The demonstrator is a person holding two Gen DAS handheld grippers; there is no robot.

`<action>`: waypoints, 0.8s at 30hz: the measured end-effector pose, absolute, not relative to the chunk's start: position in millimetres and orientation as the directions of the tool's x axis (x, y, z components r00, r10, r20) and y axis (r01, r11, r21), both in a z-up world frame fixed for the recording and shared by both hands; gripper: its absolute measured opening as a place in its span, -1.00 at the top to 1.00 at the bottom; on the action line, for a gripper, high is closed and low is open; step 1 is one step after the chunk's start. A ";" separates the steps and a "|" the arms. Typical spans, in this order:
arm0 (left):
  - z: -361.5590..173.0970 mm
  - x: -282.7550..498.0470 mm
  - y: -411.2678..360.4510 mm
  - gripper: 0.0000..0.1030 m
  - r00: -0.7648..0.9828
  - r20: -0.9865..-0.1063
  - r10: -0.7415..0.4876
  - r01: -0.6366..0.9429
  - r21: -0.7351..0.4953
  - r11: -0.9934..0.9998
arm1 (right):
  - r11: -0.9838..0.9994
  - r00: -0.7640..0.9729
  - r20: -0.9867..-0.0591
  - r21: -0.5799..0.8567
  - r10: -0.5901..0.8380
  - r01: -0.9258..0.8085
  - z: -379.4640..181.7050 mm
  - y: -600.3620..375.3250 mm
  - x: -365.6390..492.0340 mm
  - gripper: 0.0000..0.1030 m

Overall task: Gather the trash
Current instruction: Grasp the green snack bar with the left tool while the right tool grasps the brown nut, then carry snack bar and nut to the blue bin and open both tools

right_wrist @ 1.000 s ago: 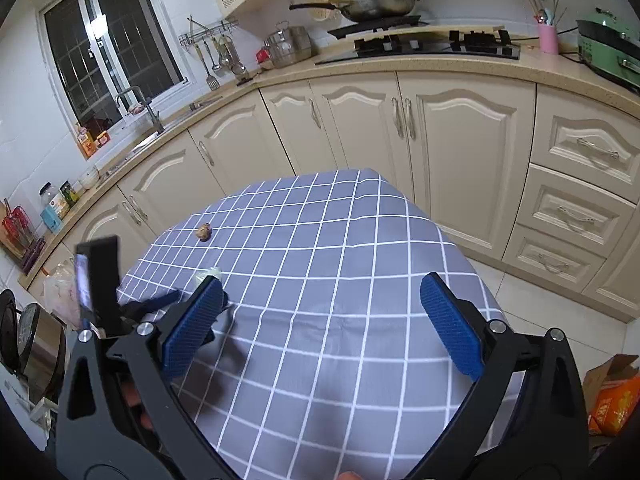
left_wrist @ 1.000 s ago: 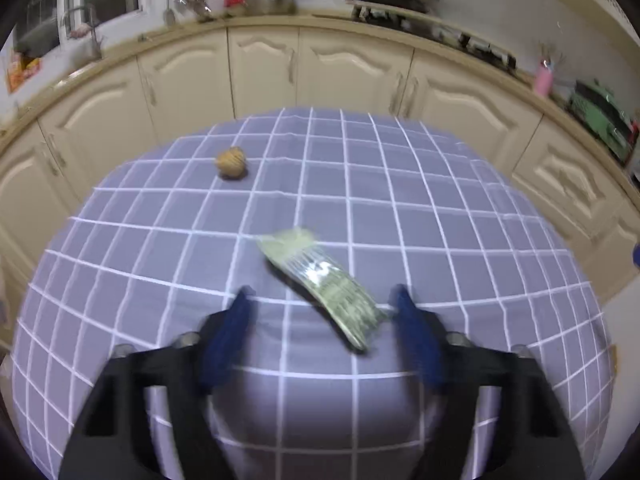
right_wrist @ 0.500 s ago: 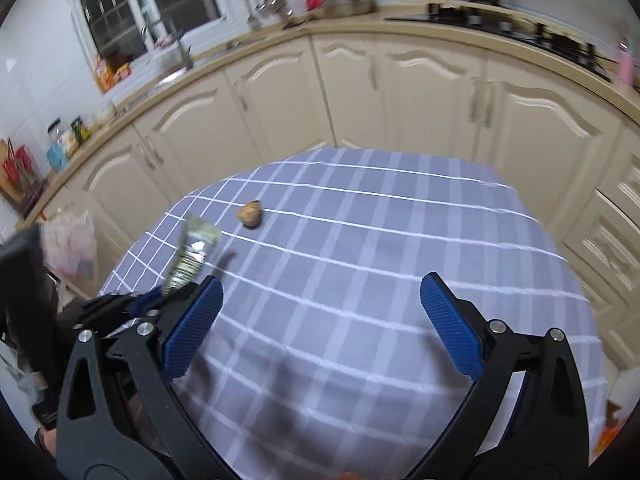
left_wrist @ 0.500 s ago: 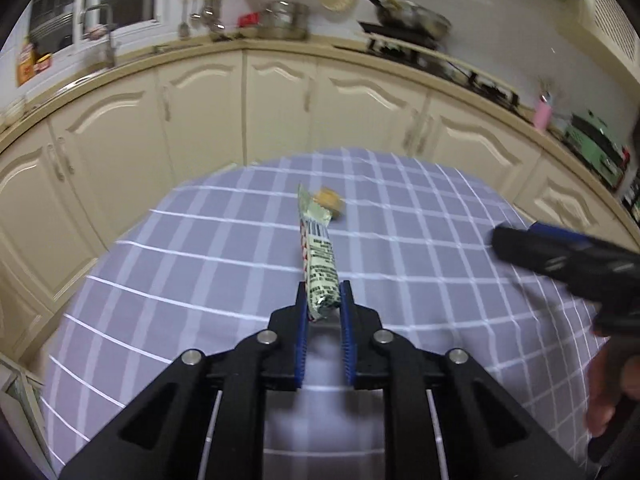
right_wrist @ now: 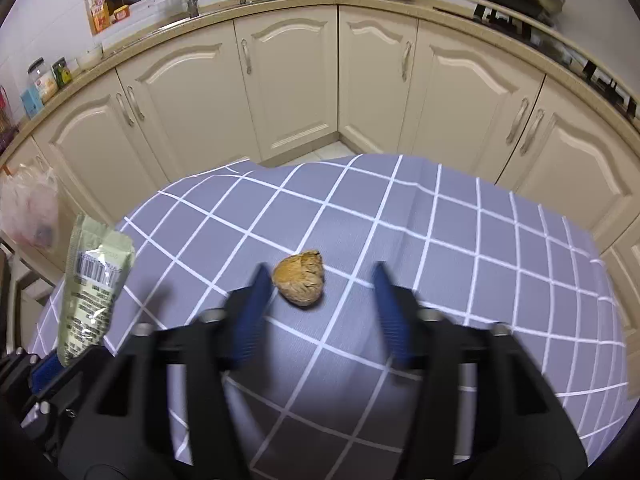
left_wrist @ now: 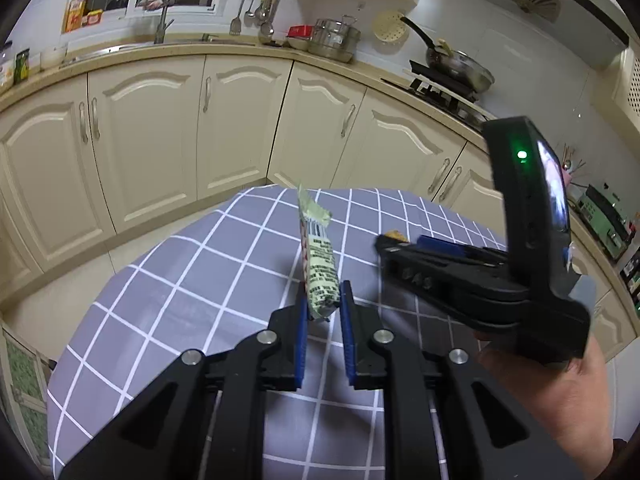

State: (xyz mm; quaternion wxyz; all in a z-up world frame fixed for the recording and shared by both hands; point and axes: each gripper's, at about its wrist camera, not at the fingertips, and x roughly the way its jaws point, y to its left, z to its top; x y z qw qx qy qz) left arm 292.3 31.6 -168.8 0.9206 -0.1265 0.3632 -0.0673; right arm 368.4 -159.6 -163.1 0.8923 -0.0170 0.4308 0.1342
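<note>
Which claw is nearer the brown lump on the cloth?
Right. The right claw is open with its fingers on either side of the lump, just short of it. The left claw is off to the side, shut on the wrapper.

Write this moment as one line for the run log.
left gripper: shut on green wrapper, lifted | right gripper: open, around brown crumpled lump on checked tablecloth

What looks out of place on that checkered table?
A brown crumpled lump sits alone on the tablecloth, between the open right gripper fingers. The left gripper holds up a torn green wrapper, clear of the table.
</note>
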 end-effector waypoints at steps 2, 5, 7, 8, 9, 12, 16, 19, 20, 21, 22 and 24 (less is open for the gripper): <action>-168.7 291.6 34.0 0.73 0.730 -0.647 -0.219 0.032 -0.287 0.957 | 0.963 0.590 -0.775 0.087 0.227 -0.255 -161.6 -165.2 361.8 0.56; -167.8 290.4 33.2 0.73 0.736 -0.639 -0.222 0.038 -0.289 0.957 | 0.965 0.599 -0.767 0.102 0.230 -0.240 -156.2 -184.3 339.4 0.56; -166.8 288.0 32.3 0.73 0.743 -0.627 -0.236 0.051 -0.297 0.953 | 0.968 0.610 -0.759 0.111 0.229 -0.226 -150.4 -199.3 322.1 0.56; -166.2 286.3 31.5 0.73 0.746 -0.620 -0.245 0.061 -0.303 0.951 | 0.968 0.613 -0.754 0.123 0.235 -0.220 -147.8 -208.9 310.2 0.56; -165.7 284.2 30.1 0.73 0.747 -0.614 -0.254 0.069 -0.308 0.949 | 0.968 0.617 -0.749 0.134 0.240 -0.214 -145.0 -219.3 297.3 0.56; -163.8 272.2 19.3 0.73 0.737 -0.594 -0.322 0.132 -0.340 0.931 | 0.968 0.635 -0.733 0.151 0.244 -0.198 -136.2 -242.6 264.7 0.56; -154.8 239.0 -5.3 0.73 0.740 -0.566 -0.363 0.193 -0.338 0.921 | 0.966 0.661 -0.705 0.206 0.257 -0.156 -125.6 -287.9 215.1 0.56; -146.9 215.6 -27.3 0.73 0.739 -0.552 -0.386 0.236 -0.325 0.916 | 0.965 0.684 -0.684 0.231 0.252 -0.125 -117.6 -316.4 185.5 0.56; -144.6 208.2 -34.8 0.73 0.735 -0.549 -0.397 0.251 -0.323 0.913 | 0.964 0.692 -0.676 0.240 0.252 -0.117 -114.7 -324.7 175.4 0.56; -141.1 198.0 -45.5 0.73 0.730 -0.545 -0.413 0.271 -0.324 0.907 | 0.963 0.701 -0.667 0.247 0.252 -0.111 -111.0 -332.6 164.2 0.56; -138.4 190.5 -52.2 0.73 0.727 -0.540 -0.423 0.286 -0.321 0.903 | 0.962 0.708 -0.660 0.251 0.252 -0.108 -107.5 -337.3 157.0 0.56; -129.7 171.0 -72.7 0.73 0.722 -0.527 -0.448 0.329 -0.309 0.893 | 0.959 0.724 -0.641 0.265 0.253 -0.101 -100.5 -350.4 139.3 0.56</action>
